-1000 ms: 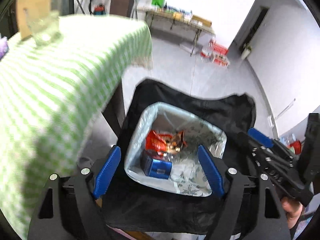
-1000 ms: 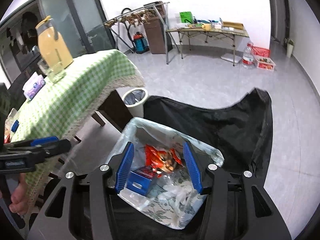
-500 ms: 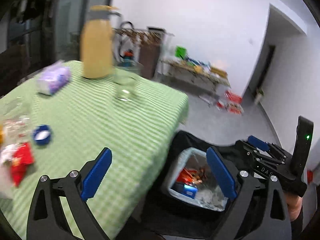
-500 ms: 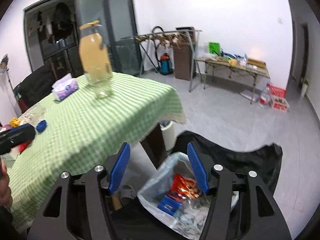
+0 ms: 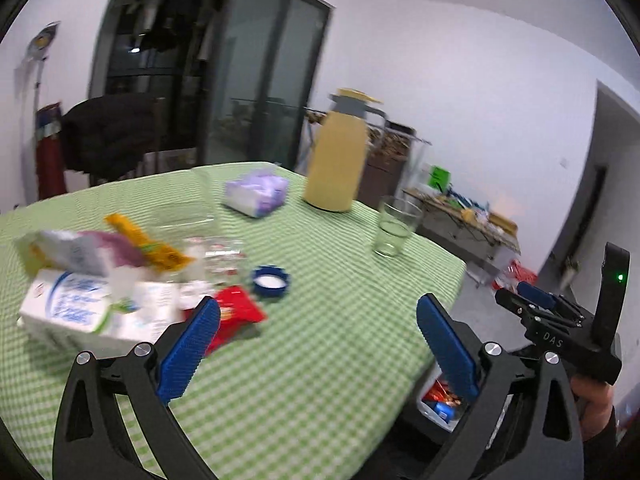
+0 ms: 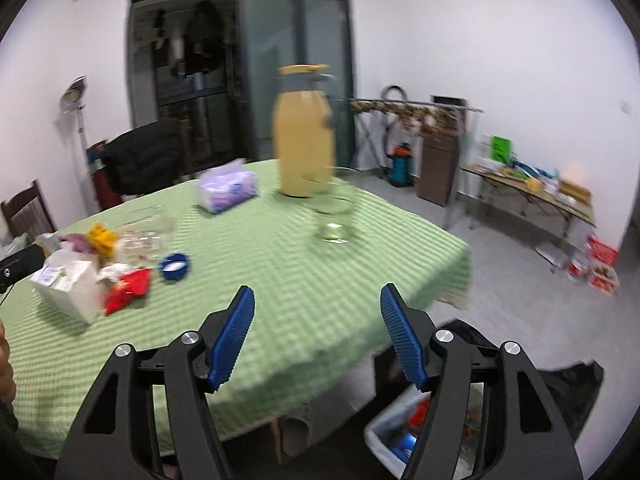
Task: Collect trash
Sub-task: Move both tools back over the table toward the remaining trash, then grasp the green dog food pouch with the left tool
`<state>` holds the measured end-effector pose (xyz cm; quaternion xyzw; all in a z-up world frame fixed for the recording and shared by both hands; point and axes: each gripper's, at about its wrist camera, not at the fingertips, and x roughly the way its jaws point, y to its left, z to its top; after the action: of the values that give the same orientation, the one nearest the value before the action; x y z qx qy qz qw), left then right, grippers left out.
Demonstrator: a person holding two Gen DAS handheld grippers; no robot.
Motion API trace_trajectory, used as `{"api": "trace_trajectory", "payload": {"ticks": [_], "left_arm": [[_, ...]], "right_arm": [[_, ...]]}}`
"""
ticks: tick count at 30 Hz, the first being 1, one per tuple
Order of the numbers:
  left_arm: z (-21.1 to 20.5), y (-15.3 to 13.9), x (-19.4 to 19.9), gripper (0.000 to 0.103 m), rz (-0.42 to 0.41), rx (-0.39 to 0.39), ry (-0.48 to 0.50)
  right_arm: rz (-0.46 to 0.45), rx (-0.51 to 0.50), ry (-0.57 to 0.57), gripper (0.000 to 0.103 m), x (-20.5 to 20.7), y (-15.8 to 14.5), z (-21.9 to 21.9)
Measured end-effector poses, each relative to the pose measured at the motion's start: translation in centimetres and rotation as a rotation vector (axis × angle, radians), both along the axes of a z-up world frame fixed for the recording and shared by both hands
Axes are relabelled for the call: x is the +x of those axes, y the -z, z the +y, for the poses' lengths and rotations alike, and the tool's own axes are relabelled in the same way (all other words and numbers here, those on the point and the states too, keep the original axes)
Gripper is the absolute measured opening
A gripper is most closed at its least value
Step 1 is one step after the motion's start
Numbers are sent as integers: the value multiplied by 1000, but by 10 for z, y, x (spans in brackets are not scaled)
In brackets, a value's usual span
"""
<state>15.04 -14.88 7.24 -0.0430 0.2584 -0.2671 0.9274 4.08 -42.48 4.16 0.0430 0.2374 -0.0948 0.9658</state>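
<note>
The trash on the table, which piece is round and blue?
The blue bottle cap, lying alone beside the red wrapper; the milk carton is boxy and white.

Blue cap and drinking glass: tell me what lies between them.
Nothing: only bare green checked tablecloth separates the blue cap from the drinking glass, in both wrist views.

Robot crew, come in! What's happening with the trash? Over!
Both hand-held grippers, left and right, open, empty. Trash pile on table, untouched. Bin below table edge. Nothing blocking.

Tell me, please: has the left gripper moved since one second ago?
Yes. The left gripper has swung up and away from the trash bin, which now sits low on the right, and faces the green checked table, jaws open.
</note>
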Motion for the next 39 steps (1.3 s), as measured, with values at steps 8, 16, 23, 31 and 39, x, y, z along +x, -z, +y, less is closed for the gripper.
{"api": "trace_trajectory", "payload": {"ticks": [8,16,23,31,39], "left_arm": [[101,16,25,95,72,-89,-191],[195,26,52,95,132,-172,-381],[206,20,125,95,286,-304,-463],[186,31,184,70,525,-395,-453],[168,39,187,14,587,-466,-463]], "right_arm": [[-1,-60,-164,65,32,-7,67],[12,-97,-377,65,80,-5,153],[40,-68,-486,65,115,12,203],[69,-22,-465,65,109,27,181],[85,61,-419,65,100,43,148]]}}
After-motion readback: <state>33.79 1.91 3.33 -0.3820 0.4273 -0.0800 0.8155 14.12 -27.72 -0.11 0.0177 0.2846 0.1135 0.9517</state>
